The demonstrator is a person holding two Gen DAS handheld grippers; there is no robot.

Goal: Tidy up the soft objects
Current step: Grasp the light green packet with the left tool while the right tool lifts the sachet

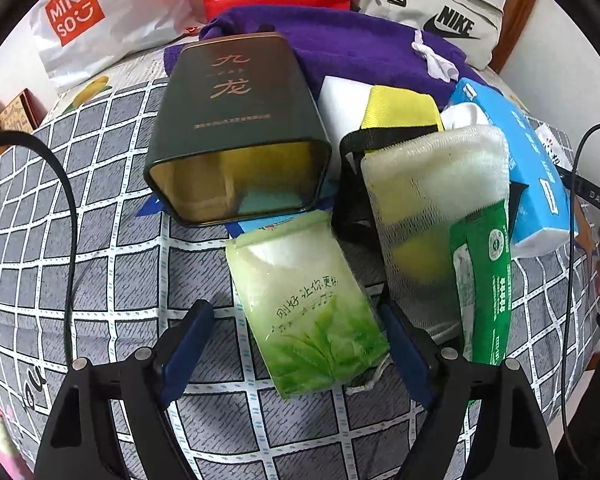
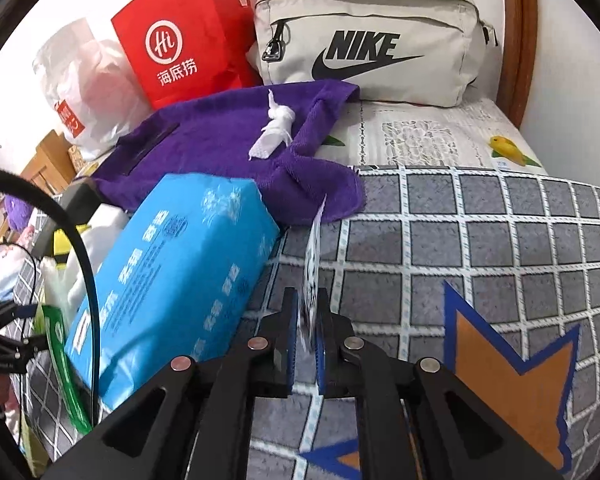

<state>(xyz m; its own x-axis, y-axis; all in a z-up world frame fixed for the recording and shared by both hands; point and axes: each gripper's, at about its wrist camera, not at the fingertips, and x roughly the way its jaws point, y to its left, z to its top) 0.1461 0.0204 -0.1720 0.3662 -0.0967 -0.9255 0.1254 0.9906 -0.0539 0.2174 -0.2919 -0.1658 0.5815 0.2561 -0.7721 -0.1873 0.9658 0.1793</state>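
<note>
**Left gripper straddles the green tissue pack; right gripper pinches a thin packet**

The left gripper hangs with its jaws spread wide on either side of a green tea-leaf tissue pack, which lies flat on the grey checked bedspread. The blue fingers flank the pack's near end, and I cannot tell whether they touch it. Just beyond the pack lies a dark green tin on its side, mouth toward the camera, with something yellow and pale blue inside. To the right sit a white mesh pouch, a green-edged sachet leaning against it, and a blue tissue pack.

The right gripper is clenched on a thin white printed packet, held edge-on and upright above the bedspread. The blue tissue pack lies just to its left, with a purple towel behind.

The step in hand looks like grasping the green pack, perhaps for the tin. To do it well, centre the fingers across the pack's width, lower until the tips press into the bedding, then close gently: the soft wrapper will crumple and may slip if pinched only at its corner. The white cord near the right finger could snag. Lift straight up, clear of the mesh pouch.
</note>
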